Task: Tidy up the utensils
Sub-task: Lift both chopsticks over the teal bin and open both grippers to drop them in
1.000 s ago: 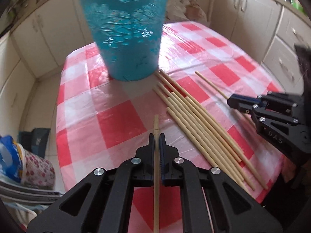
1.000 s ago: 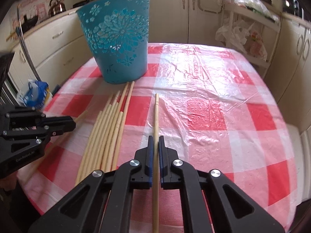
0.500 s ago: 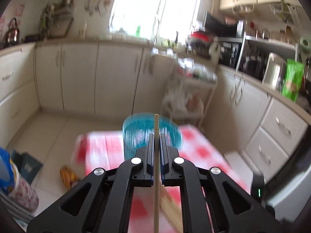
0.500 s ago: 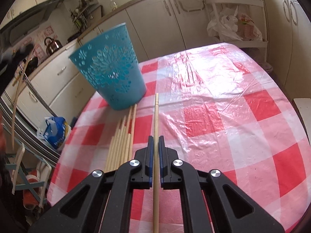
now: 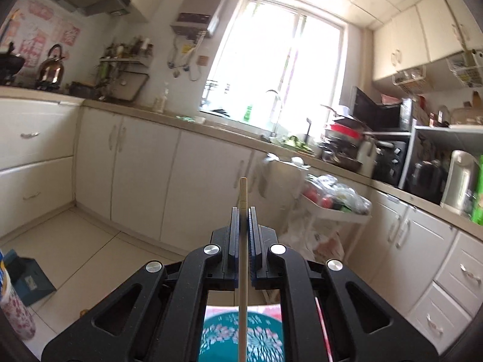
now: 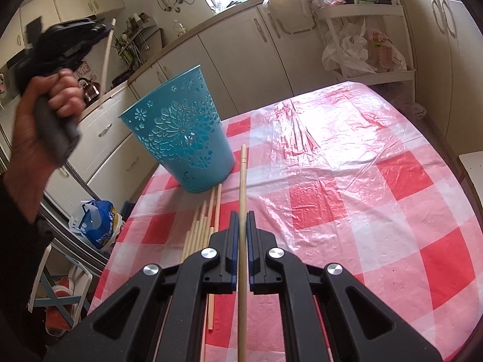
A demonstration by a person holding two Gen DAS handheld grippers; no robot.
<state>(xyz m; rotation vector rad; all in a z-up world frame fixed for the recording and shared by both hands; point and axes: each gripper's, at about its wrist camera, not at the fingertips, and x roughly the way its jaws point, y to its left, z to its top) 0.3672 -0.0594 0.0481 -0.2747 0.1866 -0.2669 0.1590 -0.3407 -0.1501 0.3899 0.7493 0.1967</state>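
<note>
My left gripper [image 5: 243, 211] is shut on a wooden chopstick [image 5: 243, 193] and holds it upright, high above the teal cut-out basket [image 5: 241, 338], whose rim shows straight below. In the right wrist view the left gripper [image 6: 104, 25] hangs above and left of the basket [image 6: 181, 132] with its chopstick [image 6: 106, 57] pointing down. My right gripper [image 6: 240, 215] is shut on another chopstick [image 6: 242, 181], held level over the table, just right of the basket. Several loose chopsticks [image 6: 202, 226] lie in a bundle in front of the basket.
The round table has a red and white checked plastic cover [image 6: 347, 181]. Kitchen cabinets [image 5: 145, 166] and a white rack with bags [image 6: 362, 45] stand behind it. A blue bag [image 6: 96, 223] and a folding stool [image 6: 57, 292] sit on the floor at left.
My left gripper has risen from the table with its chopstick and tilted up, now above the basket. My right gripper has lifted a little and tilted, still holding its chopstick.
</note>
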